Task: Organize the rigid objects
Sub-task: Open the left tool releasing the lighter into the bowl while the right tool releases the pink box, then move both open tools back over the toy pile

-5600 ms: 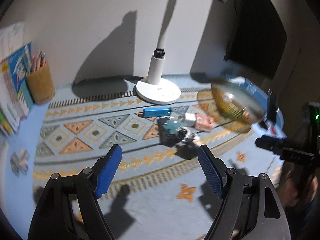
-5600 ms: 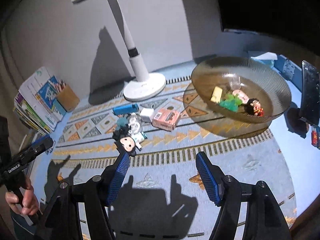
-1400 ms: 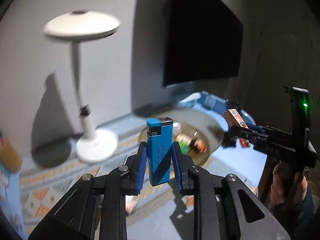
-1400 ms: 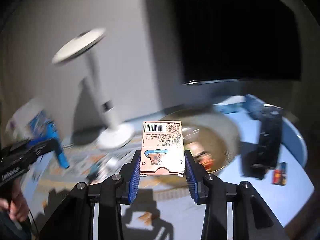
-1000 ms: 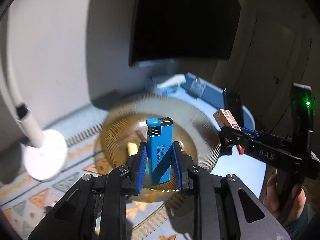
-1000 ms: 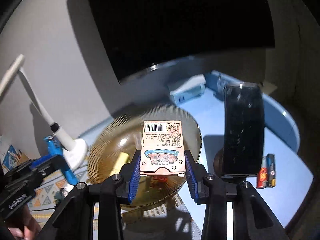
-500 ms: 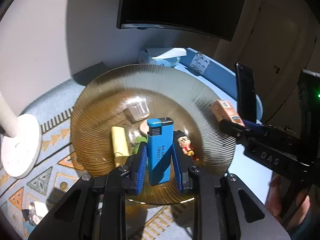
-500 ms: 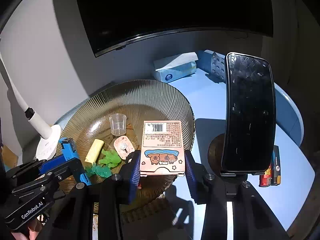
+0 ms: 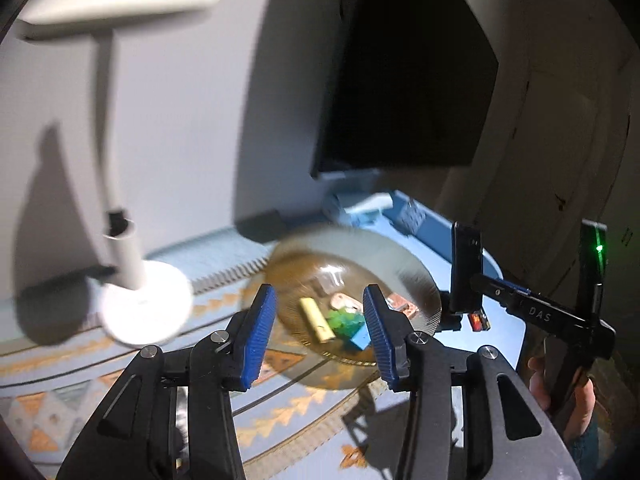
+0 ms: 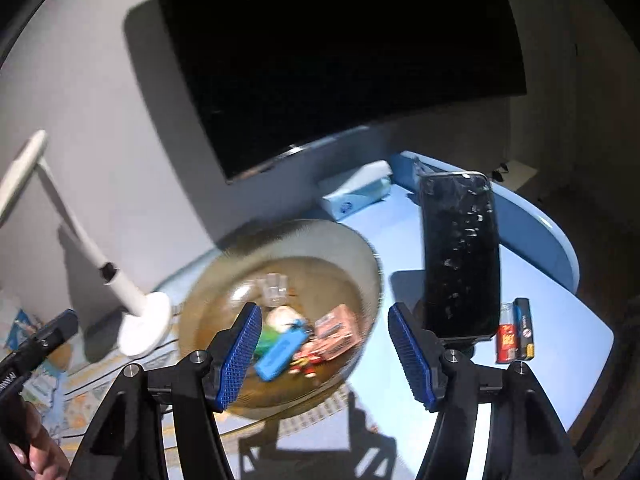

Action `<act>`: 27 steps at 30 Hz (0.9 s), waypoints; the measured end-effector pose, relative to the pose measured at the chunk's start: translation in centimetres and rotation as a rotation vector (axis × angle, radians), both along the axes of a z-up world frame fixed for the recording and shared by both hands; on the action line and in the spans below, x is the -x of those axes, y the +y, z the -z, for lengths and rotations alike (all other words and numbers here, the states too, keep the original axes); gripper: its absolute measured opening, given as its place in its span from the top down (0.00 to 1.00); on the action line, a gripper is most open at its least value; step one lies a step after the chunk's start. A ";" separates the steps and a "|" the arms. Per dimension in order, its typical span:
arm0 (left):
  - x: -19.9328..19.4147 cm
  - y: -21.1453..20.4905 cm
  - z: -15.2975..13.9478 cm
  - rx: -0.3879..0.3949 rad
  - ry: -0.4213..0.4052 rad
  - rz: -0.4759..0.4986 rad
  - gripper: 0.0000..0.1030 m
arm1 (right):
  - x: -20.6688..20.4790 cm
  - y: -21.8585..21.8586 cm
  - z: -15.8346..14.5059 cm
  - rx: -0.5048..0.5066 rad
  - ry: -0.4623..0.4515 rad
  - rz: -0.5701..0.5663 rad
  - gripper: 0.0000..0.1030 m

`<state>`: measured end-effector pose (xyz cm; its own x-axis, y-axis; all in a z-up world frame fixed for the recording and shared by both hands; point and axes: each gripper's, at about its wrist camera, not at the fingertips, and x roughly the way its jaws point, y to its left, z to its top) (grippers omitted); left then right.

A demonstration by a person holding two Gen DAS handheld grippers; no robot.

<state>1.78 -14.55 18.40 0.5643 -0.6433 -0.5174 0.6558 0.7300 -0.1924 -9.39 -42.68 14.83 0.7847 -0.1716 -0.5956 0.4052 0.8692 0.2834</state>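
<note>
Ribbed amber glass bowl (image 10: 362, 264) — boxy blue lighter (image 10: 280, 354), pink carton (image 10: 335, 332) inside.

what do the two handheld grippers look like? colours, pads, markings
Both match: the left gripper and the right gripper have black angular plastic frames with silver screw heads at the pivots and blue ribbed pads on the fingers. Seen from the left wrist, the right unit's side reads "DAS", with a green light on an upright black post. No cables or sleeves are visible.
</note>
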 end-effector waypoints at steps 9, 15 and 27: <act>6.7 9.7 -5.1 0.081 -0.150 -0.113 0.37 | 1.5 7.0 -3.5 0.025 -0.068 -0.127 0.37; 10.0 15.3 -5.5 0.149 -0.186 -0.199 0.36 | 2.0 12.1 -4.2 0.038 -0.079 -0.231 0.37; 8.3 21.8 5.9 0.098 0.055 -0.378 0.32 | 1.1 19.2 2.7 0.005 0.044 -0.368 0.37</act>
